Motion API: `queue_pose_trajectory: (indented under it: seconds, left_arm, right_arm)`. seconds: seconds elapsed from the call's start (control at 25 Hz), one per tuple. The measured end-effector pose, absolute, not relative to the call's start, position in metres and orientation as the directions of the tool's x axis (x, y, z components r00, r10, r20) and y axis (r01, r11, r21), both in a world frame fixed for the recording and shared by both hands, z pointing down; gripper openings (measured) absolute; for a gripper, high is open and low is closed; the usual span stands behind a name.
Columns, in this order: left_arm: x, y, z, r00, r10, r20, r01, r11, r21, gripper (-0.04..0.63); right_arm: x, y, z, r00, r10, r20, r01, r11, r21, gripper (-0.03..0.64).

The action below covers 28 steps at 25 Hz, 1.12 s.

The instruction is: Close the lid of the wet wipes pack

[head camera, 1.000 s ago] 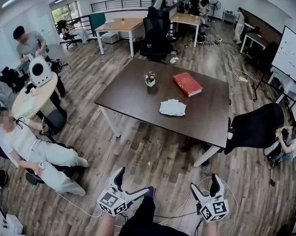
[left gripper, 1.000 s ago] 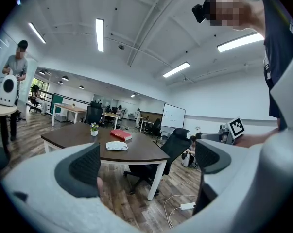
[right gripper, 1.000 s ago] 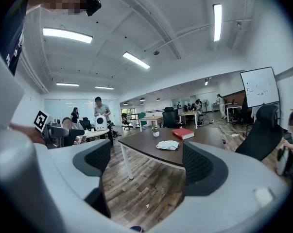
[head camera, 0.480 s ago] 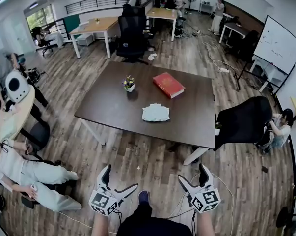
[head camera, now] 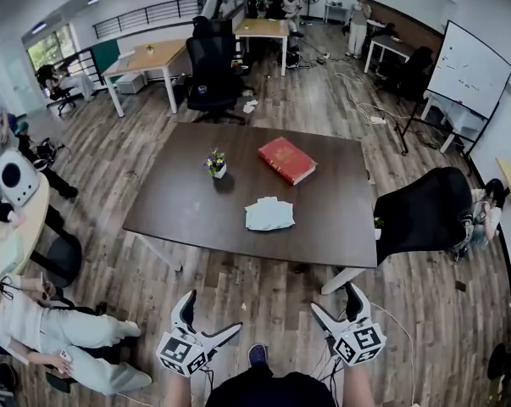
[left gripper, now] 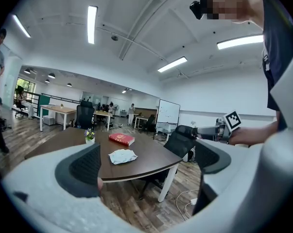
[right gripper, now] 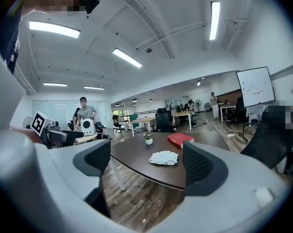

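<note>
The wet wipes pack point(head camera: 269, 214) lies flat on the table point(head camera: 179, 202), near its front edge; we judge it light and soft, so we steady the pouch and press only the lid. The left gripper point(head camera: 208, 316) and right gripper point(head camera: 333, 302) are wide open, empty, well short of that edge. Bare tabletop surrounds the pack; a black chair point(head camera: 424, 214) crowds the table's right end.

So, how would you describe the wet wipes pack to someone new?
Find the large dark brown rectangular table on the wooden floor. Toward its near edge lies a flat, crumpled white pack. Its neighbours, a red hardcover book and a small flowerpot, sit farther back.
</note>
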<state>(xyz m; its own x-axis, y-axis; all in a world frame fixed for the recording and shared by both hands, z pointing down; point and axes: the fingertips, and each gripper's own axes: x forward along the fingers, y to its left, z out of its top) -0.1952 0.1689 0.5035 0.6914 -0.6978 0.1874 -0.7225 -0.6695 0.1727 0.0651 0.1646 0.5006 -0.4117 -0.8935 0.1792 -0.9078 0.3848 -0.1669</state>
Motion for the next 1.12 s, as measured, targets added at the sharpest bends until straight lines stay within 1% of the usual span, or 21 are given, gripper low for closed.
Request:
queue_pose_trajectory:
  seconds: [0.48, 0.84, 1.12]
  left_arm:
    - [-0.194, 0.133, 0.504, 0.735, -0.657, 0.167, -0.678, -0.711, 0.19, 0.597]
    - [-0.192, 0.106, 0.505, 0.741, -0.648, 0.178, -0.672, -0.718, 0.183, 0.594]
    - [-0.18, 0.07, 0.513, 0.745, -0.642, 0.182, -0.667, -0.725, 0.17, 0.594]
  right_arm:
    - [0.057, 0.138, 0.494, -0.384, -0.907, 0.173, -0.918, 0.356, -0.175, 0.476]
    - [0.056, 0.109, 0.5, -0.393, -0.904, 0.167, -0.913, 0.361, -0.191, 0.476]
    - [0.054, 0.072, 0.507, -0.425, -0.893, 0.148, -0.897, 0.394, -0.199, 0.476]
